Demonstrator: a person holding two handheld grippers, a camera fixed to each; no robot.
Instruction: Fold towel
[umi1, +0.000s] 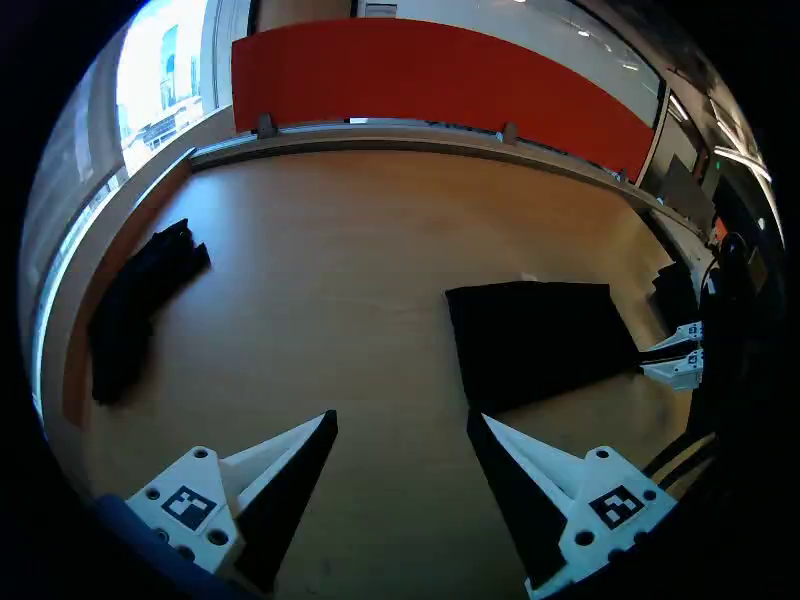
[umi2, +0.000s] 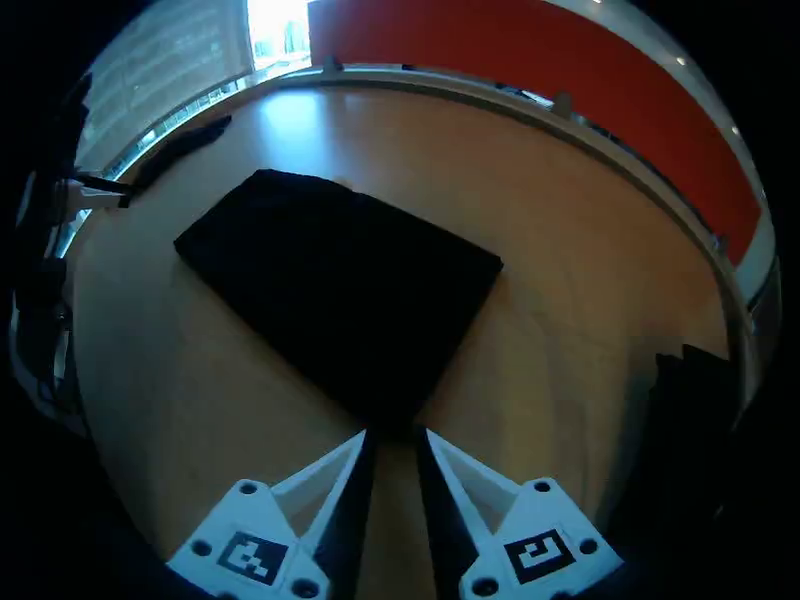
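Observation:
A black towel (umi1: 540, 340) lies folded flat on the wooden table (umi1: 350, 260). My left gripper (umi1: 400, 440) hovers open over bare wood, short of the towel's near left corner, with nothing between its fingers. In the right gripper view the towel (umi2: 340, 290) spreads out ahead as a dark diamond. My right gripper (umi2: 395, 435) is closed to a narrow gap at the towel's nearest corner, which sits between the fingertips. The left gripper view shows that right gripper (umi1: 645, 358) pinching the towel's right edge. The left gripper (umi2: 125, 200) appears far off at the left.
A crumpled pile of black cloth (umi1: 140, 300) lies near the table's left edge. More dark cloth (umi2: 690, 400) sits at the right of the right gripper view. A red partition (umi1: 430, 80) stands behind the table's far rim, with windows to its left.

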